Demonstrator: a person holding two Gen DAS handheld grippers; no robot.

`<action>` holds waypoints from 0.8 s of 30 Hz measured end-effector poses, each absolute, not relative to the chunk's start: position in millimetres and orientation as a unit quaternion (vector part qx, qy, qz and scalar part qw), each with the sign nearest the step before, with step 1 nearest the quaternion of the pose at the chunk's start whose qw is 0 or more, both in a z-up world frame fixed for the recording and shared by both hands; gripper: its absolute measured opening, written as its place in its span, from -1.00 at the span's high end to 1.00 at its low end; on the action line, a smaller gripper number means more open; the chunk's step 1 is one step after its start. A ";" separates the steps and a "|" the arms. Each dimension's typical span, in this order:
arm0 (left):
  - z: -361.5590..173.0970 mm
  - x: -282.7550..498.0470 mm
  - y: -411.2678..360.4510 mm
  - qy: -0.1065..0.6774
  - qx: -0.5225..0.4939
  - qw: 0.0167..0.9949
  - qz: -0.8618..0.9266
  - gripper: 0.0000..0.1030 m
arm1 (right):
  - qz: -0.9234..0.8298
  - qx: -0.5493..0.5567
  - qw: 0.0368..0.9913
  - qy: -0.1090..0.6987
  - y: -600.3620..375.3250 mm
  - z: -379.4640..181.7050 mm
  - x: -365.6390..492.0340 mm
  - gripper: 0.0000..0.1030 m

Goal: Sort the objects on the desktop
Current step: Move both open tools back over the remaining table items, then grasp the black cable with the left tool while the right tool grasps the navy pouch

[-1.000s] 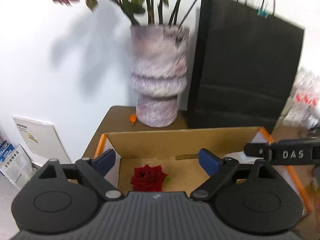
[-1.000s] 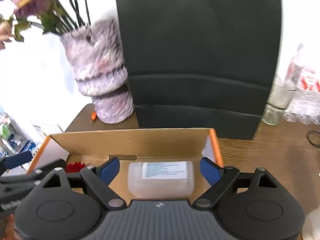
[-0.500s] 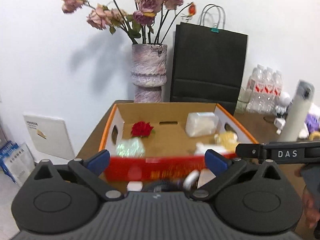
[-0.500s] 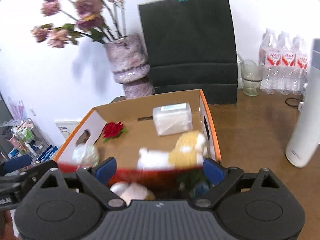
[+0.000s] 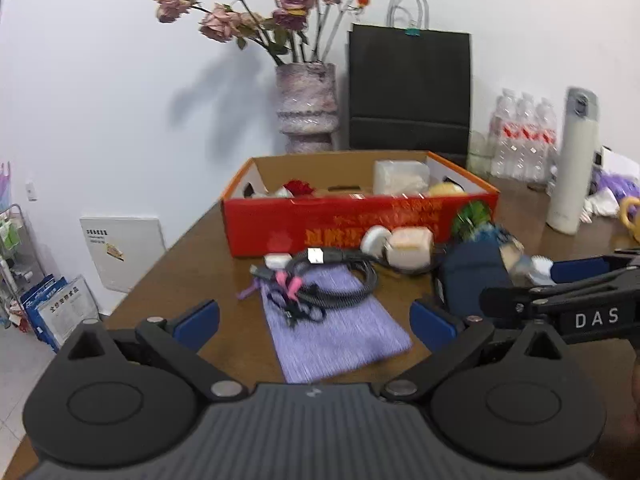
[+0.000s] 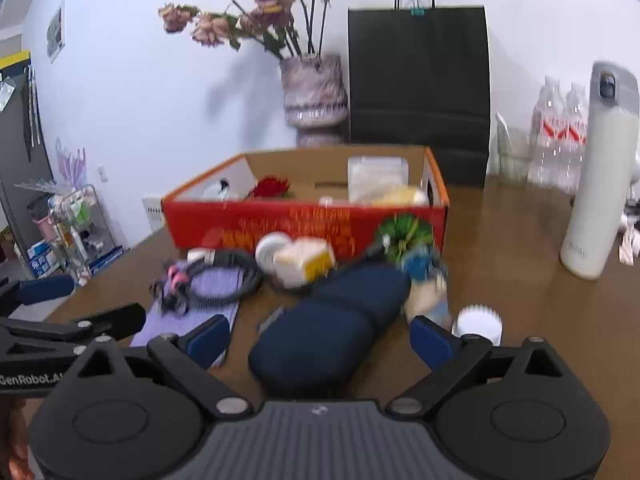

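A red cardboard box (image 5: 360, 220) stands mid-table and holds a red rose (image 5: 298, 187), a clear plastic tub (image 5: 400, 176) and a yellow plush toy. In front of it lie a purple cloth (image 5: 340, 332) with a tangle of cables (image 5: 332, 280), a white charger block (image 5: 410, 242) and a dark blue case (image 6: 332, 332). My left gripper (image 5: 316, 320) hovers open over the purple cloth, holding nothing. My right gripper (image 6: 320, 338) is open just above the near end of the blue case, with its pads clear of it.
A white thermos (image 6: 600, 172) stands at the right, with water bottles (image 5: 524, 136) behind it. A vase of dried roses (image 5: 306, 108) and a black paper bag (image 5: 408, 92) stand against the wall. A small white ribbed cap (image 6: 478, 322) lies beside the case.
Both grippers have drawn back from above the box's inside toward the table's near side. The box now sits farther off and the clutter in front of it has come into view.
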State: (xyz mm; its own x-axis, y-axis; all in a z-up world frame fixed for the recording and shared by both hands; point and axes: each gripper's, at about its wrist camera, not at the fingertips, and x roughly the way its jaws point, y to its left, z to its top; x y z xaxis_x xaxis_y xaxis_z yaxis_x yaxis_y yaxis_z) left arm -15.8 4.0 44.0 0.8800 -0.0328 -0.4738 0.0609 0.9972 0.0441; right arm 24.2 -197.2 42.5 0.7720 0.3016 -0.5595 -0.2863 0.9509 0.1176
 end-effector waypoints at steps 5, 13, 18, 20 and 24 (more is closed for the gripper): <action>31.7 -22.6 1.8 0.268 0.038 0.963 -0.016 -1.00 | 0.164 0.004 0.943 0.289 -202.1 30.0 9.5 -0.89; 24.9 -18.6 -4.4 0.276 0.046 0.960 -0.005 -1.00 | 0.166 0.027 0.934 0.316 -215.1 15.3 8.2 -0.90; 23.7 -9.1 -7.9 0.278 0.029 0.960 -0.009 -1.00 | 0.161 0.047 0.939 0.299 -223.8 21.9 6.4 -0.90; 23.5 -6.8 -10.5 0.276 0.029 0.961 -0.015 -1.00 | 0.148 0.042 0.947 0.283 -227.8 24.3 6.4 -0.90; 21.8 0.3 -12.8 0.274 0.042 0.960 -0.037 -1.00 | 0.121 0.039 0.951 0.283 -235.6 24.7 13.8 -0.86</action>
State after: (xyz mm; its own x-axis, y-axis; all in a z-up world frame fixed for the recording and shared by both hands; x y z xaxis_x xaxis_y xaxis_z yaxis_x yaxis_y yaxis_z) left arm 0.3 -12.8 21.8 0.8477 -0.0479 -0.5284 0.0933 0.9938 0.0597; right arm 13.8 -235.6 24.7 0.8110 0.2518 -0.5280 -0.2075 0.9678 0.1428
